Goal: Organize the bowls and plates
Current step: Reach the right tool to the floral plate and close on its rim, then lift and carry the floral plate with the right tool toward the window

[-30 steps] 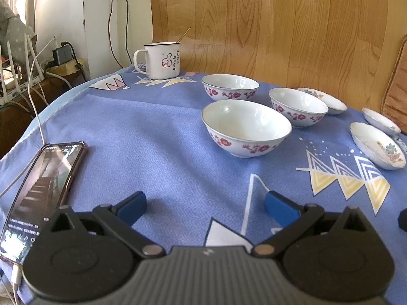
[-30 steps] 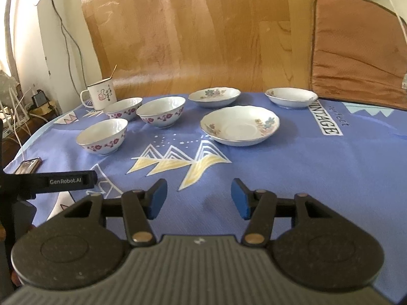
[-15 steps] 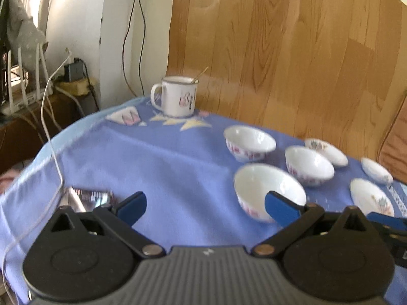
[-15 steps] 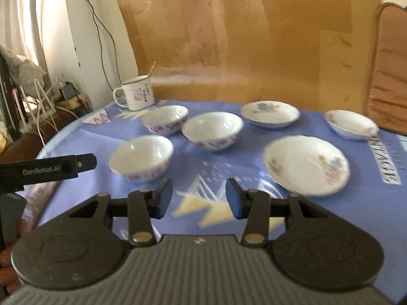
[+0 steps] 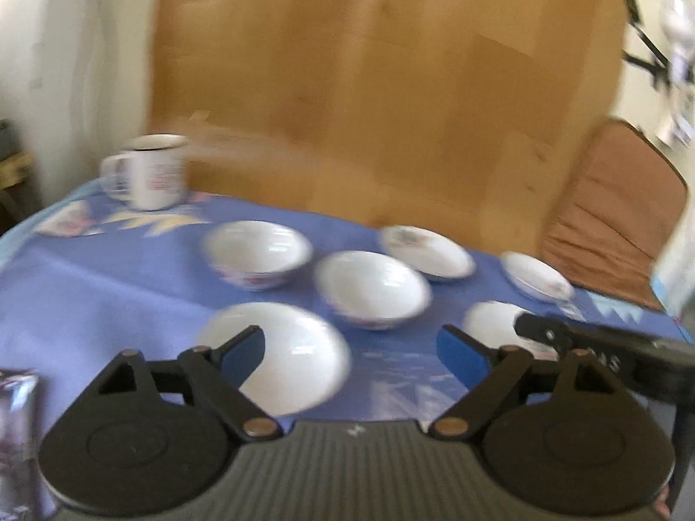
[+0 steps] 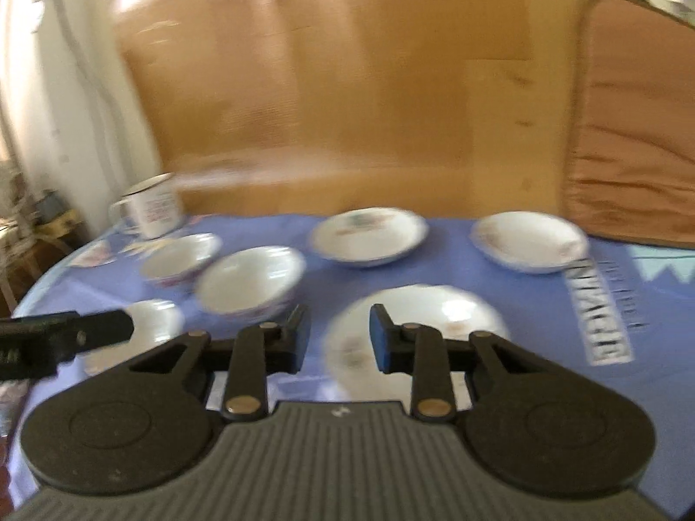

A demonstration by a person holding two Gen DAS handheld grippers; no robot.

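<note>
Three white floral bowls and three shallow white plates stand on a blue tablecloth. In the left wrist view my left gripper (image 5: 351,354) is open and empty above the nearest bowl (image 5: 286,360); two more bowls (image 5: 258,254) (image 5: 373,288) lie beyond. In the right wrist view my right gripper (image 6: 339,338) is open and empty, raised over the near plate (image 6: 434,321). Two plates (image 6: 369,236) (image 6: 530,241) sit at the back. Both views are blurred.
A white enamel mug (image 5: 152,171) stands at the back left of the table. A phone (image 5: 15,430) lies at the left edge. A wooden panel (image 6: 347,87) and a brown cushion (image 6: 634,130) rise behind the table.
Both grippers have lifted and swung right over the dishes. The left now hangs over the nearest bowl, the right over the near plate. Both stay open.
</note>
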